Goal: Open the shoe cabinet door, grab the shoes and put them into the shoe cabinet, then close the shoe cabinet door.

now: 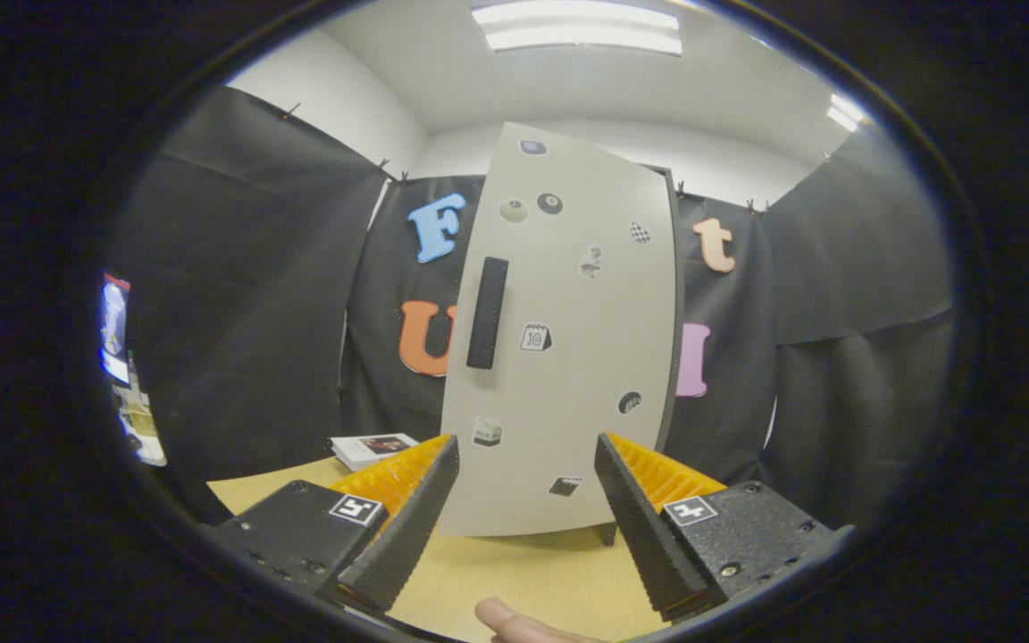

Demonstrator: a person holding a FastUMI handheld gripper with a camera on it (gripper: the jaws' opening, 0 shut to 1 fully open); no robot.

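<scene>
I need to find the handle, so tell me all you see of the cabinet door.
The door is a pale grey flat panel, upright on the wooden table, just beyond the open tool. A dark vertical bar handle sits near its left edge, small stickers dot its face, and a dark edge runs down its right side. Nothing touches it.

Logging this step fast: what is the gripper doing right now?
Gripper: open, holding nothing, aimed at the cabinet door.
</scene>
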